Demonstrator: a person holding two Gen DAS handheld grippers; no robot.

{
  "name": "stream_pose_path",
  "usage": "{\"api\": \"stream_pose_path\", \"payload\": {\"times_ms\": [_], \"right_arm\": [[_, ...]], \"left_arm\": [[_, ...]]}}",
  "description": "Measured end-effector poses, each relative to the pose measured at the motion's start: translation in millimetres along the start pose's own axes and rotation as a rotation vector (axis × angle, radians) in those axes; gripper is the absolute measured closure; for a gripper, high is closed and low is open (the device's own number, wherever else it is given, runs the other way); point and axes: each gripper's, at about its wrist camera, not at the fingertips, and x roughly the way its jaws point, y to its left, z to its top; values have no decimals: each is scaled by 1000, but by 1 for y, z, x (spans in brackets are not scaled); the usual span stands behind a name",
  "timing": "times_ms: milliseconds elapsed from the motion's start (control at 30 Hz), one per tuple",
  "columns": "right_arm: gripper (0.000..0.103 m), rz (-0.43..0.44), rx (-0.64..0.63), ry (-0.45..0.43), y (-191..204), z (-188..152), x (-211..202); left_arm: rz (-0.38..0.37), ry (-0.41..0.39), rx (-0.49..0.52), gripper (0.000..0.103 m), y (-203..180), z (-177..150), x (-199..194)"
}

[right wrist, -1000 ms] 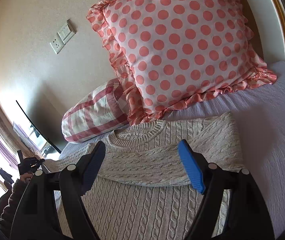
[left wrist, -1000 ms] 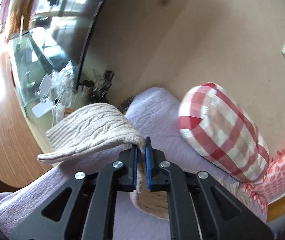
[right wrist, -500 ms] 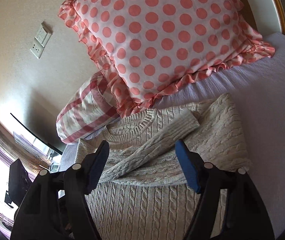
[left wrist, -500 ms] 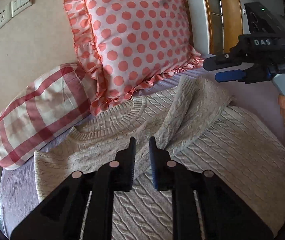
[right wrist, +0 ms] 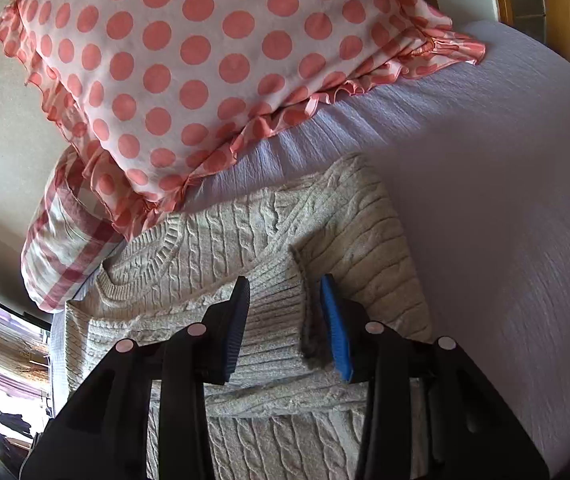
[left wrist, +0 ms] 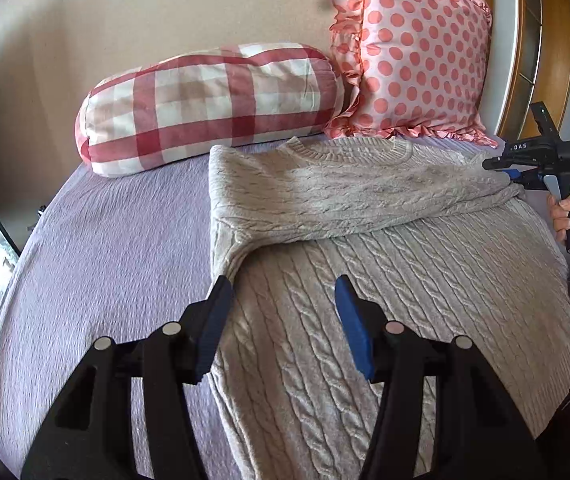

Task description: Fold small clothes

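A beige cable-knit sweater (left wrist: 365, 280) lies flat on the lavender bed cover, neck toward the pillows. One sleeve (left wrist: 345, 200) is folded across its chest. My left gripper (left wrist: 281, 292) is open and empty, hovering above the sweater's left edge, below the sleeve fold. My right gripper (right wrist: 285, 304) is open, its fingers either side of the ribbed cuff (right wrist: 277, 300) of the folded sleeve, not pinching it. The right gripper also shows in the left wrist view (left wrist: 525, 164) at the sweater's right edge, held by a hand.
A red-and-white checked bolster (left wrist: 213, 104) and a pink polka-dot pillow (left wrist: 413, 52) lean against the beige wall behind the sweater. The lavender bed cover (left wrist: 105, 260) stretches to the left. A wooden frame (left wrist: 553, 40) stands at the right.
My left gripper carried the sleeve across the chest, let go, opened and pulled back to the left edge. My right gripper moved down and forward over the sleeve's cuff.
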Motion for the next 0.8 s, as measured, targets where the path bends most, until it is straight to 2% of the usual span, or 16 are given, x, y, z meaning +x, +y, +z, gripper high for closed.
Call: {"api": "stream_pose_path", "payload": {"times_ms": [33, 133, 233, 300, 367, 400, 433, 500, 633, 700, 800], "right_arm": [[97, 6, -24, -12, 3, -2, 0], [97, 16, -9, -127, 2, 5, -17], [97, -50, -44, -79, 1, 15, -3], [96, -53, -57, -62, 1, 11, -9], [74, -55, -72, -70, 2, 3, -31], [40, -25, -81, -92, 1, -5, -47], [22, 14, -97, -125, -1, -17, -64], [24, 36, -138, -130, -6, -43, -89], [56, 45, -146, -39, -32, -104, -113], [62, 44, -130, -20, -46, -132, -122], [63, 52, -97, 9, -61, -168, -130]], "left_arm": [[-9, 7, -21, 49, 4, -2, 1], [-41, 18, -77, 48, 11, -8, 1], [-56, 18, -106, 43, 16, -16, -3], [-67, 21, -123, 40, 19, -23, -9], [-86, 30, -143, 32, 23, -33, -17], [-92, 35, -152, 30, 24, -39, -22], [-99, 38, -159, 28, 26, -46, -27], [-115, 41, -180, 28, 29, -60, -38], [-167, 57, -248, 28, 33, -86, -53], [-192, 62, -271, 29, 32, -96, -59], [-214, 68, -285, 30, 26, -110, -66]]}}
